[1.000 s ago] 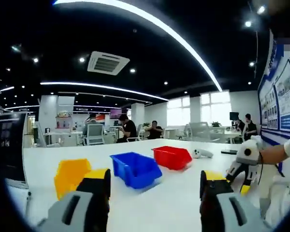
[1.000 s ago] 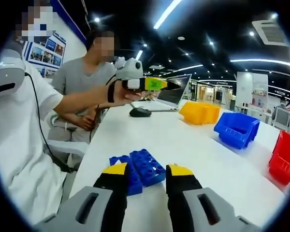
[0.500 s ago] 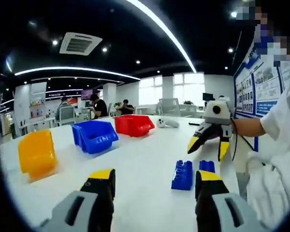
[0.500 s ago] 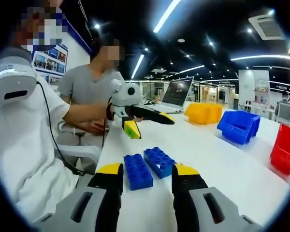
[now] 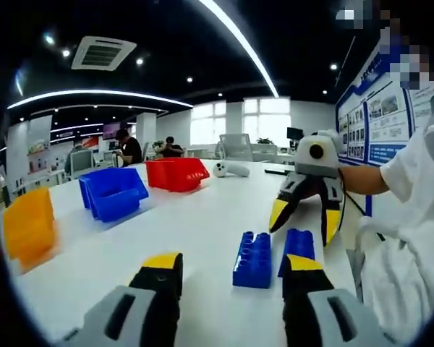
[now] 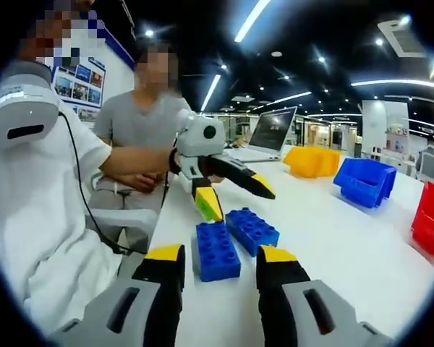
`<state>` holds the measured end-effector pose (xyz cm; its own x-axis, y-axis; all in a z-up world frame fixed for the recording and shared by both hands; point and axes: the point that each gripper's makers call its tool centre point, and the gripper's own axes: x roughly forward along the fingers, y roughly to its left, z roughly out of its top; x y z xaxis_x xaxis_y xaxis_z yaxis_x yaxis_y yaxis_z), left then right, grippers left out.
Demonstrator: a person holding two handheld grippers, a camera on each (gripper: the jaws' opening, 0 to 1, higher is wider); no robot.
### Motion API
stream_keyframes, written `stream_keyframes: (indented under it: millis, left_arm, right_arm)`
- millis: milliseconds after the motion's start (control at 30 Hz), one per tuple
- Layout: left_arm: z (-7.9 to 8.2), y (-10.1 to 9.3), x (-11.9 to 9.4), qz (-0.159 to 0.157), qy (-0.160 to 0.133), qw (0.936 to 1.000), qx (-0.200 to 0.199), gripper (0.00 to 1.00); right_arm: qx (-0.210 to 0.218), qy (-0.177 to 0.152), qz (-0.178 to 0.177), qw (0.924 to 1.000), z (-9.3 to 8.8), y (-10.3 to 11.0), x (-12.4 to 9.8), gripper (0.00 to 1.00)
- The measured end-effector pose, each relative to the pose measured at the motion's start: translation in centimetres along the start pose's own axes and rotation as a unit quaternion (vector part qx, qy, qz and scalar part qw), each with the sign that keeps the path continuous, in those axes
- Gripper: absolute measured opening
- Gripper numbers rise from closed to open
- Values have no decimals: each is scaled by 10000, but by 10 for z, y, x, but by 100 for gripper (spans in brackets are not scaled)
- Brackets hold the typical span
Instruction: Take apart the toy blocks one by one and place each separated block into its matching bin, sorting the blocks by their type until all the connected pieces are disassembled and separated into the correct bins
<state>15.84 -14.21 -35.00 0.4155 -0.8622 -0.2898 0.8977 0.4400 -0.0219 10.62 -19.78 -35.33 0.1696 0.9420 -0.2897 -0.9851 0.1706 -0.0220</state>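
Two blue blocks flat on table, long axes fwd; both grippers' fingers apart, empty.

red bin (edge-cropped)

Two blue toy blocks; three bins: one yellow bin, one blue bin, one red bin; one laptop.

In the left gripper view, two blocks stand side by side on the worktop at lower centre. The other gripper hangs just above them, right of centre. Three bins line the frame's left, and a laptop sits at upper centre in the right gripper view.
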Motion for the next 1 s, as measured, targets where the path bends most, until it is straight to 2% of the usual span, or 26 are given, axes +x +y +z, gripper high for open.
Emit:
stream_keyframes:
  millis: [133,200,300,433,633,767,867,1000]
  left_arm:
    - [0,-1,-1,-27,-27,10000,-34,56]
    - [2,-1,-2,-30,-64,10000,-56,56]
    - [5,0,-4,-24,-132,9999,-92,56]
    - [8,-1,-6,-42,-196,9997,-141,56]
    - [8,-5,-9,-83,-224,9997,-108,56]
    - [2,-6,-9,-77,-129,9999,-39,56]
    - [1,-8,-8,-107,-105,9999,-30,56]
    - [1,-12,-5,-146,-112,9998,-18,56]
  right_arm:
    - [-127,142,-21,9998,-5,1,3,35]
    - [-247,257,-81,9993,-9,0,3,25]
    - [-244,273,-58,9993,-10,0,3,24]
    - [-296,206,-70,9993,-9,-1,2,24]
    - [-104,-160,15,9998,7,-4,-9,24]
    - [260,-515,-193,9981,19,-27,-24,23]
    - [355,-679,-393,9963,31,-50,-33,23]
    - [367,-707,-696,9944,46,-80,-37,23]
